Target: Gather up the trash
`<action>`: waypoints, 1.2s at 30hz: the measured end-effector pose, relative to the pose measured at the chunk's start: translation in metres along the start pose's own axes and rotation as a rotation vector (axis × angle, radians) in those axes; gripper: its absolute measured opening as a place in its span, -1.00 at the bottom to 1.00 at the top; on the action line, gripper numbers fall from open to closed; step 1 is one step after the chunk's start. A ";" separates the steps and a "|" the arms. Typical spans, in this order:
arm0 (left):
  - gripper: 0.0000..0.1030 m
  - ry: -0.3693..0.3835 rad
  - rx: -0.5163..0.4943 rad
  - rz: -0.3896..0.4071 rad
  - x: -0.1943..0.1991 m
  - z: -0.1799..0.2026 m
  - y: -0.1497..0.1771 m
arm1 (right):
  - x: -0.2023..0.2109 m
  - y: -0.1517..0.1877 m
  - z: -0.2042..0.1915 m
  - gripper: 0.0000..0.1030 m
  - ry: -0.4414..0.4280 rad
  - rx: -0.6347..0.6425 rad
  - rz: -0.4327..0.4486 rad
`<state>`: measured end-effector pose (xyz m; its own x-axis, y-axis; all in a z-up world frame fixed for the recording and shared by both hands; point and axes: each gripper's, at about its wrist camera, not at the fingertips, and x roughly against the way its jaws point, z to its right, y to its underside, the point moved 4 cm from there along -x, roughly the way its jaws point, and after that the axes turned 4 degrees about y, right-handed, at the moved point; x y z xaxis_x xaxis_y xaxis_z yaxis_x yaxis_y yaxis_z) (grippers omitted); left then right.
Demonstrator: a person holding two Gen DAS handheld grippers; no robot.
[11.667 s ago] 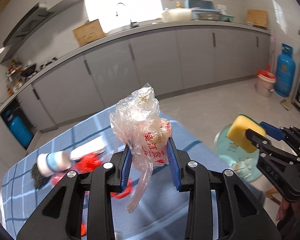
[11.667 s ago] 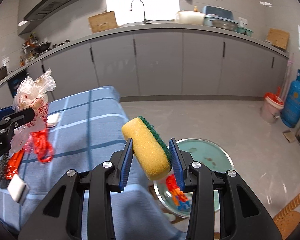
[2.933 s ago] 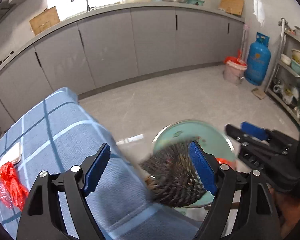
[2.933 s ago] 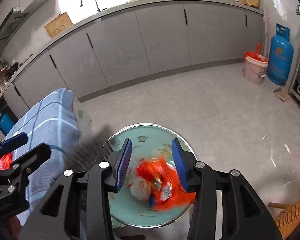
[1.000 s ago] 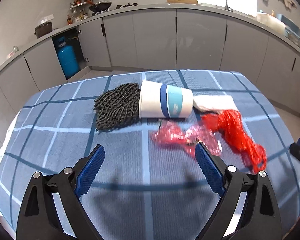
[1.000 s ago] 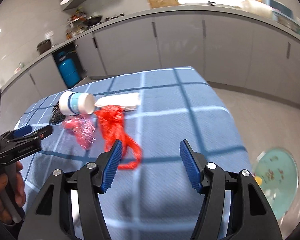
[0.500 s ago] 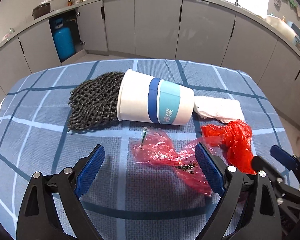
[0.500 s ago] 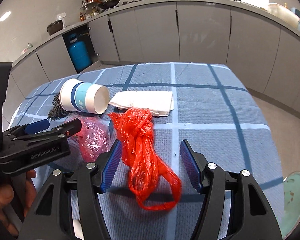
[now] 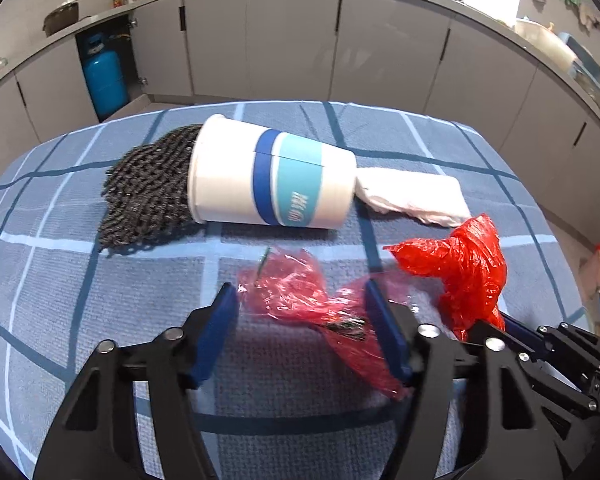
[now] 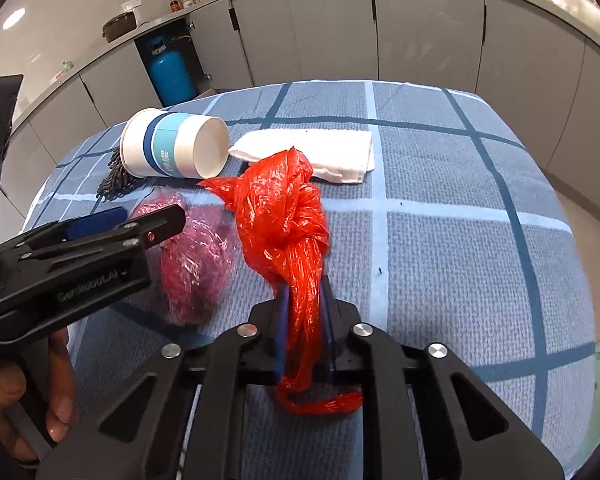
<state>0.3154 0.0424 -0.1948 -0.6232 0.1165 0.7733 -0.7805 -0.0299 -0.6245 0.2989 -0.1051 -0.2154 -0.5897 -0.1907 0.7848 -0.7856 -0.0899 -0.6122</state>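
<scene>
Both hand-held grippers tilt steeply down over the desk (image 9: 60,280), which wears a blue checked, coarse-woven cloth.

Right hand-held gripper (image 10: 304,328): jaws have just been closing and now pinch the twisted tail of the red bag (image 10: 288,216), blue pads pressed tight on the thin, crinkled plastic. The knotted bulk lies on the cloth ahead of the fingertips; a loose end curls behind the jaws.

Left hand-held gripper (image 9: 300,332): jaws have just been narrowing and stand part open, straddling the pink wrapper (image 9: 296,296) (crumpled clear film, dark bits inside). The film meets the right pad; whether the left pad presses on it I cannot tell. In the right wrist view a person's fingers (image 10: 60,384) curl round this gripper's handle, whose side reads roughly "GenRobot.AI".

Beyond, on the desk: a paper cup (image 9: 272,176) on its side, white with dark and light blue bands and blurred white lettering, its mouth against a black knobbly scrubber (image 9: 148,192). A folded white napkin (image 9: 412,196) lies just past the cup's base, soft and layered. Blue gas cylinder (image 9: 102,80) in an open grey cabinet behind.
</scene>
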 end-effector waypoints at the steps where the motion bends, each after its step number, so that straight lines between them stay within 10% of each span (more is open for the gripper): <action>1: 0.14 0.005 -0.008 0.004 0.001 0.002 0.001 | 0.001 0.001 0.001 -0.73 0.001 -0.003 0.001; 12: -0.53 0.025 -0.067 0.029 0.020 0.013 0.006 | 0.023 0.012 0.013 -0.76 0.008 -0.060 0.037; 14: -0.96 0.022 -0.071 0.036 0.025 0.011 0.005 | 0.028 0.013 0.015 -0.76 0.008 -0.069 0.048; 22: -0.96 0.027 -0.067 0.054 0.036 0.007 0.003 | 0.047 0.017 0.023 -0.76 0.008 -0.091 0.082; 24: -0.94 0.018 -0.059 0.064 0.038 0.005 0.002 | 0.050 0.018 0.026 -0.76 0.009 -0.095 0.086; 28: 0.40 -0.002 -0.004 0.099 0.046 -0.005 -0.002 | 0.056 0.022 0.034 -0.76 0.019 -0.108 0.096; 36: 0.40 0.018 -0.021 0.073 0.034 0.007 -0.006 | 0.058 0.031 0.046 -0.76 0.027 -0.135 0.094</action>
<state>0.2992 0.0397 -0.1641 -0.6776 0.1324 0.7234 -0.7314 -0.0186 -0.6817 0.2490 -0.1640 -0.1929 -0.6652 -0.1653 0.7281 -0.7437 0.0595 -0.6659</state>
